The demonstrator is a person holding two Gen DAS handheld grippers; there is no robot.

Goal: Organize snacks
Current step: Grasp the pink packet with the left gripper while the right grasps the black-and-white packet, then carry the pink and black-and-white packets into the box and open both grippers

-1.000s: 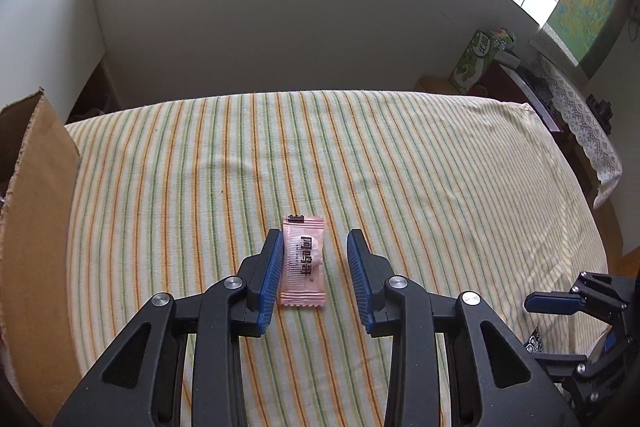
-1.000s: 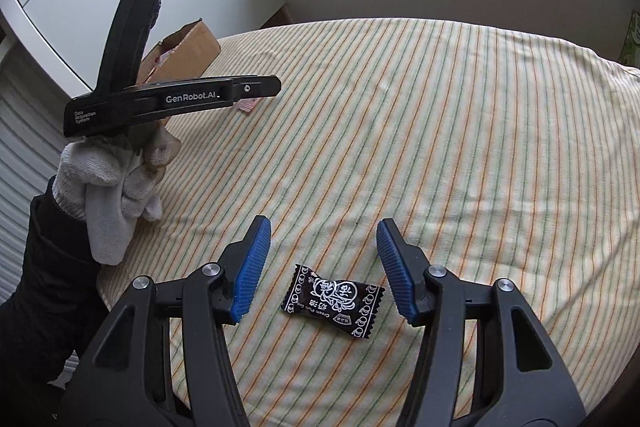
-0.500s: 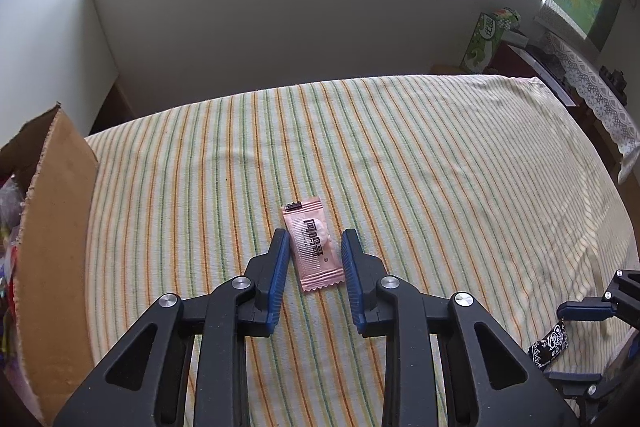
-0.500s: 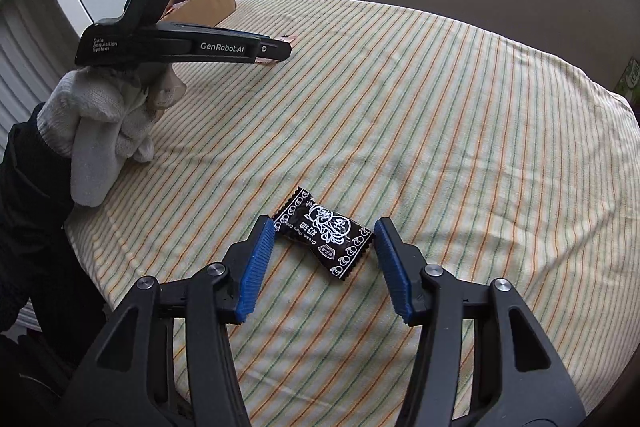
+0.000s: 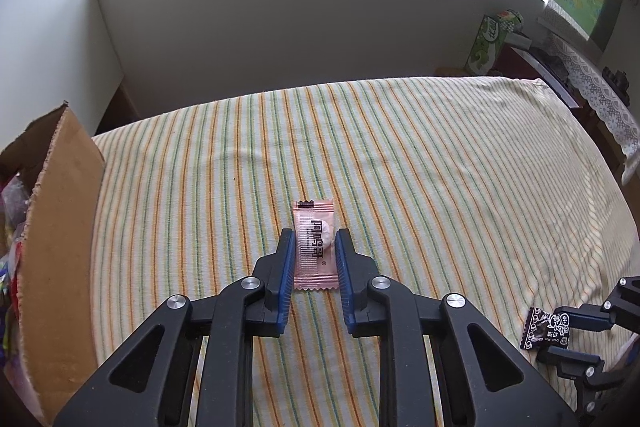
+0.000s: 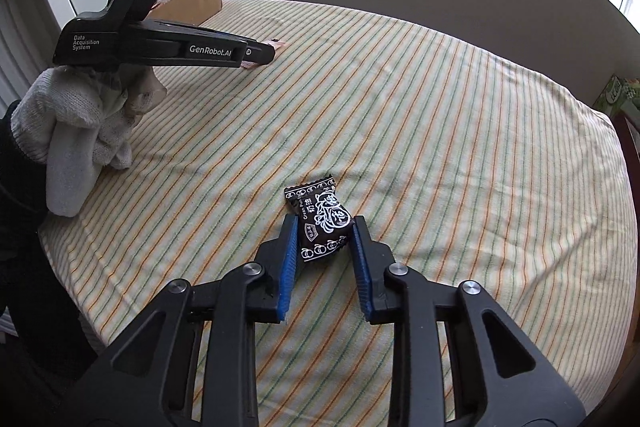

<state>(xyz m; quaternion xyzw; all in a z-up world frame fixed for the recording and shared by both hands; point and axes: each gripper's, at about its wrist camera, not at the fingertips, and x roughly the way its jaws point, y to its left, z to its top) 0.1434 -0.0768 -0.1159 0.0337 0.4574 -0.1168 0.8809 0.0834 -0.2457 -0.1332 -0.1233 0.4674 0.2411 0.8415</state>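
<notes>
- Pink candy wrapper (image 5: 314, 245): flat, black print, crimped ends, lying on the striped tablecloth (image 5: 440, 167).
- Left gripper (image 5: 314, 247): blue pads closed against both long edges of the pink wrapper.
- Black candy wrapper (image 6: 320, 223): white cartoon print, slightly crumpled, near the cloth's front edge.
- Right gripper (image 6: 325, 233): narrowed onto the black wrapper, pads touching its sides.
- Cardboard box (image 5: 60, 227): at the cloth's left edge.

Pink candy wrapper (image 5: 314, 245), flat on striped surface (image 5: 400, 155), lengthwise between blue pads. Black candy wrapper (image 6: 322, 223), white print, tilted, pinched between pads. Cardboard box (image 5: 60, 227) at left edge.
</notes>
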